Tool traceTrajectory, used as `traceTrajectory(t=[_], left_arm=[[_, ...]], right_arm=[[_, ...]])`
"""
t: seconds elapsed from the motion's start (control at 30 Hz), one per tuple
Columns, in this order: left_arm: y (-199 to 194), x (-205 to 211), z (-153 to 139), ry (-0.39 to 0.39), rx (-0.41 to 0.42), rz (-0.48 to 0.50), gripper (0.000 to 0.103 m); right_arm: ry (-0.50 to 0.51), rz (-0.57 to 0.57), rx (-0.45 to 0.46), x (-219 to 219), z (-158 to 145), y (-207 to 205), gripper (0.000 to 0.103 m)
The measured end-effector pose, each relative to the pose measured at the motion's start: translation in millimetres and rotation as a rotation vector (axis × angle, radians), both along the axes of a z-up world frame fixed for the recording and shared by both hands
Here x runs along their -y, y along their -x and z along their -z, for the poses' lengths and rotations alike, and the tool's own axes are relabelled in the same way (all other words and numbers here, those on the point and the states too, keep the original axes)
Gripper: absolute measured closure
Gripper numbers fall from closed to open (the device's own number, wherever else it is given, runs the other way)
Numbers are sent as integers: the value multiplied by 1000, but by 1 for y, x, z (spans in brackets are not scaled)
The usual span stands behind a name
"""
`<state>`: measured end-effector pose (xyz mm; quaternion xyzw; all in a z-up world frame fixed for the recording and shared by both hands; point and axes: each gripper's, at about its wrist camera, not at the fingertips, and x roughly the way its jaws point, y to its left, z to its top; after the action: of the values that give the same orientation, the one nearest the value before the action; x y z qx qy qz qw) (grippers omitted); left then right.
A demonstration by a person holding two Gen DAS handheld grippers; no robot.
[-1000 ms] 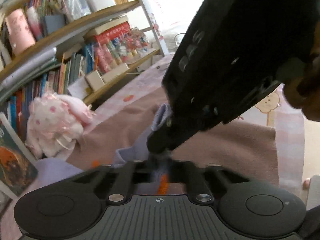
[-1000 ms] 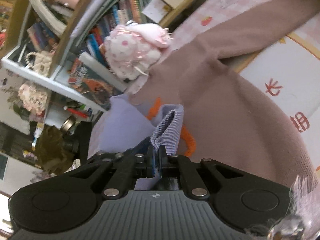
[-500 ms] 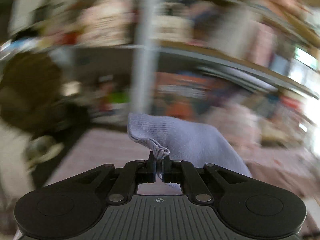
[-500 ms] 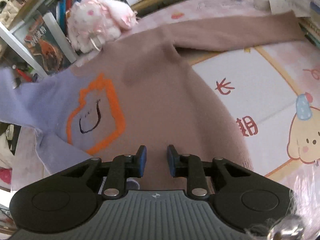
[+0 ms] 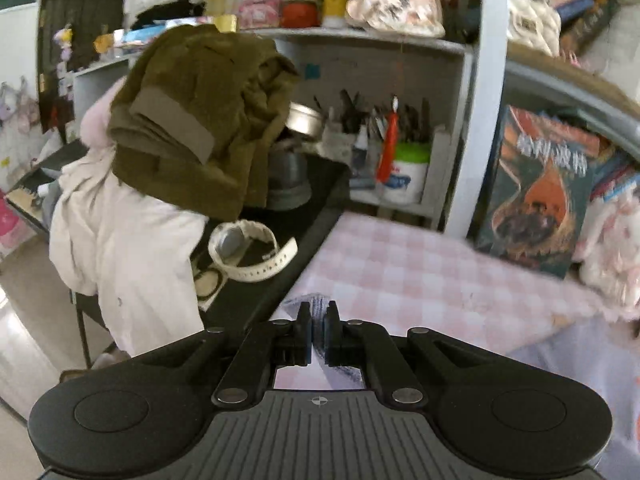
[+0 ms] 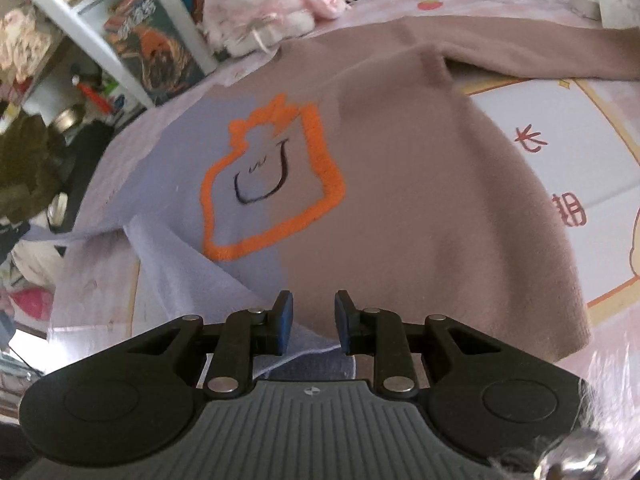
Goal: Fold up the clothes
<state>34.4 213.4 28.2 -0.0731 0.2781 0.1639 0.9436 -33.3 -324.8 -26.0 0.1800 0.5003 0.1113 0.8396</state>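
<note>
Between the tips of my left tongs (image 5: 318, 314) sits a ribbed lilac edge of the sweater (image 6: 400, 184), pinched tight with only that sliver of knit showing in the gap. I judge it to be a cuff or hem, though the view is too close and a bit blurred to be sure which. I hold it low over the pink checked cloth (image 5: 420, 268), near the table's left edge, so that part of the garment is drawn out to the side instead of bunching.

My right tongs (image 6: 310, 316) hang released, tips apart with nothing between them, just above the sweater's near edge where lilac meets brown. That leaves them free to take a new hold.

Beyond them the sweater lies spread face up on the table, its orange outline design (image 6: 272, 184) flat and uncreased. A lilac flap is creased over at the near left, and the brown sleeve (image 6: 540, 56) stretches away to the far right across the printed mat (image 6: 560, 128). Laid out like this, it fits either smoothing ahead of a fold or a side already being brought in.

Farther back, a plush toy (image 6: 264, 4) and a book (image 6: 156, 44) lean against the shelf, clear of the sweater.
</note>
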Motion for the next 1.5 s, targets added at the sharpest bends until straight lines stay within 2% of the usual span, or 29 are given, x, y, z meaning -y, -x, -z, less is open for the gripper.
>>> traceTrajectory(t=[0.1, 0.3, 0.33, 0.43, 0.53, 0.6, 0.7, 0.87, 0.9, 0.97, 1.2, 1.3, 1.37, 1.43, 1.5], left_arm=[[-3, -3, 1, -34, 16, 26, 99], [-34, -12, -8, -65, 57, 28, 98], [-37, -12, -10, -70, 56, 14, 90], [-40, -14, -8, -75, -12, -2, 80], [-27, -11, -5, -126, -71, -8, 78], [-10, -3, -5, -140, -92, 4, 76], [17, 18, -2, -31, -88, 115, 75], [40, 73, 22, 291, -161, 341, 75], [43, 85, 27, 345, -181, 382, 75], [49, 111, 37, 388, -229, 435, 75], [74, 167, 52, 486, -329, 420, 74], [81, 184, 52, 458, -358, 389, 73], [87, 196, 52, 430, -373, 371, 61], [93, 210, 50, 386, -386, 370, 53], [100, 224, 48, 322, -400, 366, 52]], right_arm=[[-7, -29, -4, -10, -2, 5, 80], [-49, -169, -64, -44, 4, 10, 80], [-60, -211, -80, -54, 6, 10, 80], [-43, -311, -84, -76, 7, 12, 78], [-1, -363, -53, -91, 3, 15, 75], [2, -327, -34, -86, 0, 18, 73], [29, -141, 5, -55, -5, 22, 73], [239, 179, 71, 10, -13, 31, 72], [276, 200, 72, 21, -14, 32, 71], [318, 210, 66, 38, -13, 33, 68], [317, 177, 54, 66, -1, 28, 68], [304, 132, 57, 73, 1, 25, 68], [294, 102, 58, 77, 2, 24, 68], [277, 75, 54, 81, 5, 24, 68], [269, 45, 58, 82, 6, 26, 68]])
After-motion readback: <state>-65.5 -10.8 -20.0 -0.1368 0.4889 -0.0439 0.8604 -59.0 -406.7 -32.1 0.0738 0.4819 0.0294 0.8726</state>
